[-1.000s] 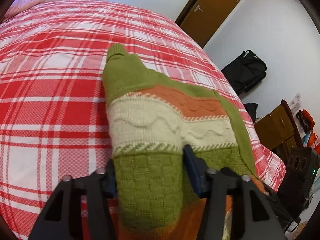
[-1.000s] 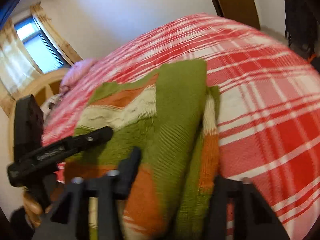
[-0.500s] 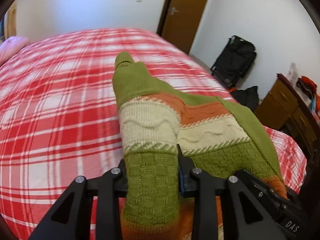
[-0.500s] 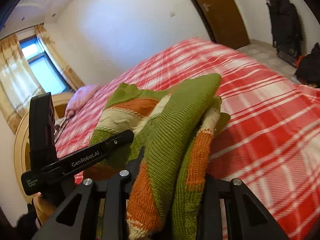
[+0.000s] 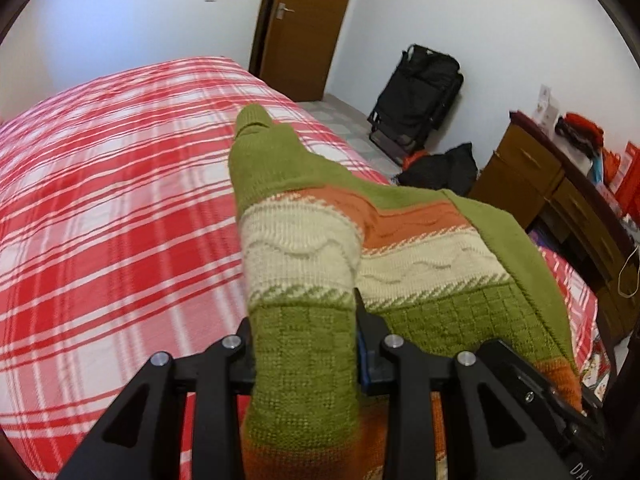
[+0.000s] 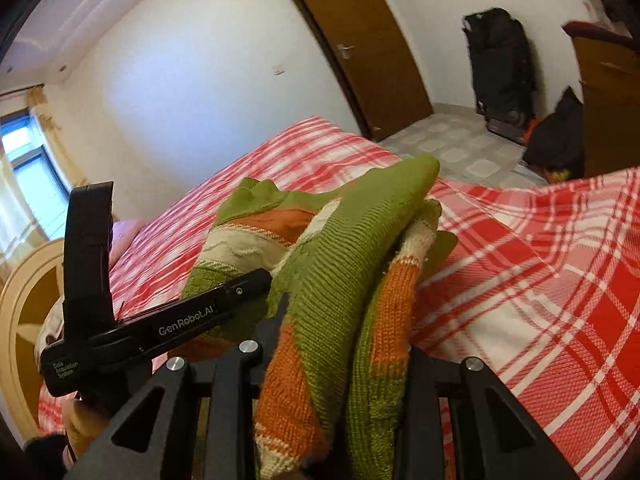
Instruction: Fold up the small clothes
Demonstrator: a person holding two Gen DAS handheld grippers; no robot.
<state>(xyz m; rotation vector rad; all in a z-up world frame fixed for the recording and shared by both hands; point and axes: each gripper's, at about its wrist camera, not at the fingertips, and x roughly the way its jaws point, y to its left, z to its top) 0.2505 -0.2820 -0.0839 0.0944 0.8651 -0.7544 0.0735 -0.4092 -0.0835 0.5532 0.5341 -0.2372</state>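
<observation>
A small knitted sweater (image 5: 320, 248) with green, orange and cream stripes is held up off the red plaid bed (image 5: 100, 208). My left gripper (image 5: 306, 340) is shut on its green hem at one side. My right gripper (image 6: 340, 344) is shut on the bunched green and orange edge of the sweater (image 6: 340, 264) at the other side. The far end of the sweater still rests on the bed. The left gripper's black body (image 6: 160, 320) shows at the left of the right wrist view.
A brown door (image 5: 308, 28) stands beyond the bed. A black bag (image 5: 420, 92) leans on the white wall. A wooden dresser (image 5: 560, 200) with red items stands at the right. A window (image 6: 28, 184) and a round wooden headboard (image 6: 28, 320) are at the left.
Both grippers have closed on the sweater's near edge and raised it off the bed. Both views have tilted up, showing more wall and door.
</observation>
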